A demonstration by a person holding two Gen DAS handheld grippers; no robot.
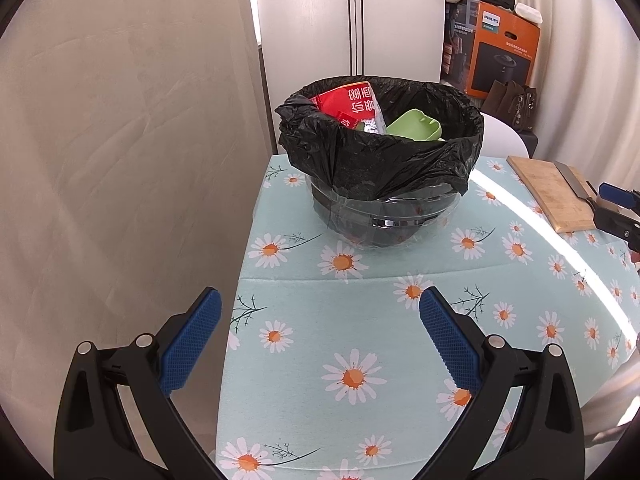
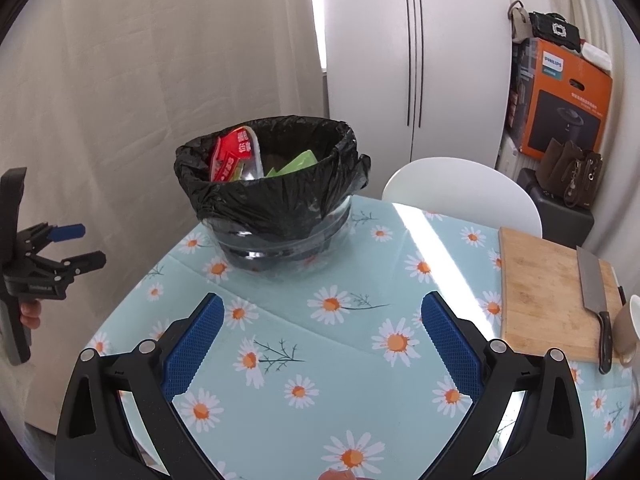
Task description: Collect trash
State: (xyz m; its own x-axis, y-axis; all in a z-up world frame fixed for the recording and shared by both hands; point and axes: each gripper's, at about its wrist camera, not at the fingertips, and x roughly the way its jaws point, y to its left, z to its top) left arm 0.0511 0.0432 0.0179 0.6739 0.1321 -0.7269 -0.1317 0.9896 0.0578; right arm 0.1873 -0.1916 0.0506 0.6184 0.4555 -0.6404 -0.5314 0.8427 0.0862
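Table [image 1: 360, 312] carries a pale blue cloth printed with daisies. One wooden cutting board [image 2: 552, 292] lies at its right side, and one cleaver [image 2: 592, 280] rests on the board with its dark handle toward the near edge. One beige mug [image 2: 630, 328] sits just beside that handle, cut off by the frame edge. One white chair [image 2: 460, 188] stands behind the table's far side. Back right: one orange Philips box [image 2: 564, 100], one black bag [image 2: 554, 32] on top of it, one brown handbag [image 2: 572, 172] in front of it. A pale curtain [image 1: 120, 120] hangs along the left. The stretch of cloth between both tools and the bin is bare. One clear bin [image 1: 380, 216] stands near the far left part of the table, lined with one black bag liner [image 1: 376, 152] folded over its rim. Inside it: one red printed wrapper [image 1: 348, 100], leaning against the left wall, and one light green plastic piece [image 1: 416, 124] to its right; further contents cannot be made out. Left tongs [image 1: 320, 332] hang over the near left edge of the table, spread wide, nothing between the blue pads. Right tongs [image 2: 322, 336] hang over the near middle of the table, likewise spread wide and holding nothing. Both are well apart from the bin.
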